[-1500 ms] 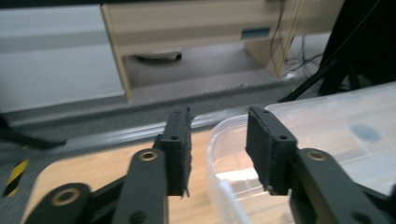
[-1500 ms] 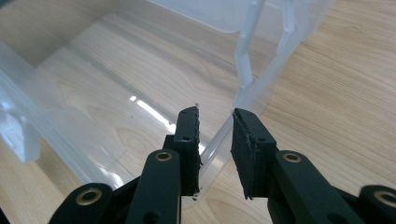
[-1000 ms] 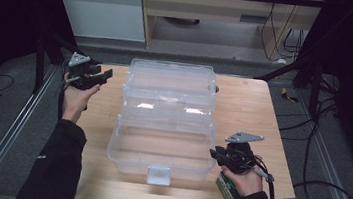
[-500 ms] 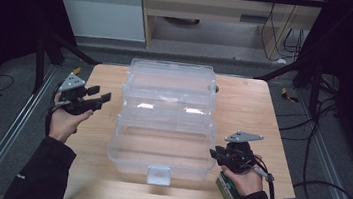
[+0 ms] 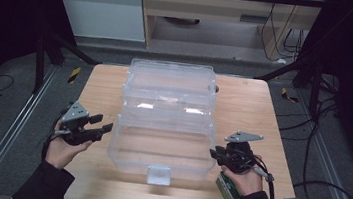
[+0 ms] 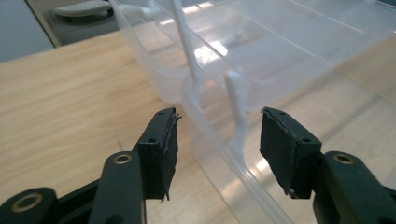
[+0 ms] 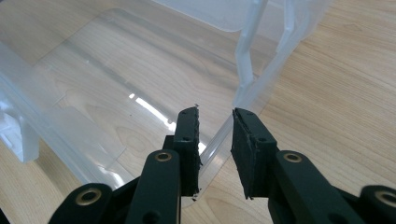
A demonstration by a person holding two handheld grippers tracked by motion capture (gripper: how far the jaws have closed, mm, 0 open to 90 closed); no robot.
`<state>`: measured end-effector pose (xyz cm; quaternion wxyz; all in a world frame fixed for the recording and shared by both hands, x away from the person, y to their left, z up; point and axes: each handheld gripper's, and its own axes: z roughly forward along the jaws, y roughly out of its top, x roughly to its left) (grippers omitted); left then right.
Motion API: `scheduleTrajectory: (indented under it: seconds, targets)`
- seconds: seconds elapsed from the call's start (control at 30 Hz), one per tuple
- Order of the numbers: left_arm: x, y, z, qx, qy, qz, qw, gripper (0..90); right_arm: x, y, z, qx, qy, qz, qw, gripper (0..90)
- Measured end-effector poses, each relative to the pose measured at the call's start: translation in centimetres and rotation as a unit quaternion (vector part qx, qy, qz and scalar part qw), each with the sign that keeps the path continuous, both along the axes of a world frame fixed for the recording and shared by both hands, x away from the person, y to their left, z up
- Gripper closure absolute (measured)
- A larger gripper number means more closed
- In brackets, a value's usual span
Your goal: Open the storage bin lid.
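Observation:
A clear plastic box (image 5: 163,128) stands open in the middle of the wooden table (image 5: 244,102), its tiered trays spread apart. My left gripper (image 5: 103,124) is at the lower tray's left side. In the left gripper view its jaws (image 6: 218,126) are open and have just been closing a little, with the tray's rim and a white hinge arm (image 6: 236,112) in line between them, untouched. My right gripper (image 5: 214,155) is at the tray's right side. In the right gripper view its jaws (image 7: 215,121) are closed on the tray's thin rim (image 7: 219,140).
A small green packet (image 5: 227,188) lies on the table under my right hand. The box's white latch (image 5: 158,174) faces the near table edge. Dark frame legs and cables surround the table on the floor.
My left hand has come down the table's left side from beside the far tray to the near tray's left wall. The right hand and the box have stayed put.

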<state>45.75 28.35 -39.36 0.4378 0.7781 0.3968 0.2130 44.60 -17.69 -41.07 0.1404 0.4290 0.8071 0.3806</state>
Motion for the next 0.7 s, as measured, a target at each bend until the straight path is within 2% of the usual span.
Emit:
scheduleTrajectory:
  seconds: [0.13,0.2,0.27,0.37,0.7]
  targets:
    - [-0.8,-0.4,-0.7,0.007,0.012,-0.007,0.9999,47.9,0.0,0.0,0.0,-0.001,0.000,-0.001,1.0000,71.9]
    - [-1.1,-0.7,-1.1,0.019,0.018,-0.014,0.9996,50.8,0.0,0.0,0.0,-0.002,-0.001,-0.001,1.0000,71.9]
    - [-1.2,-0.9,-1.5,0.020,0.026,-0.016,0.9993,53.4,0.0,0.0,0.0,-0.002,-0.001,-0.001,1.0000,71.9]
    - [-1.1,-1.3,-2.1,0.037,0.033,-0.020,0.9986,56.3,-0.1,0.1,0.0,-0.002,-0.001,-0.002,1.0000,71.9]
    - [-1.0,-1.9,-2.8,0.044,0.041,-0.023,0.9979,58.7,-0.1,0.2,0.1,-0.007,-0.003,-0.003,1.0000,72.2]
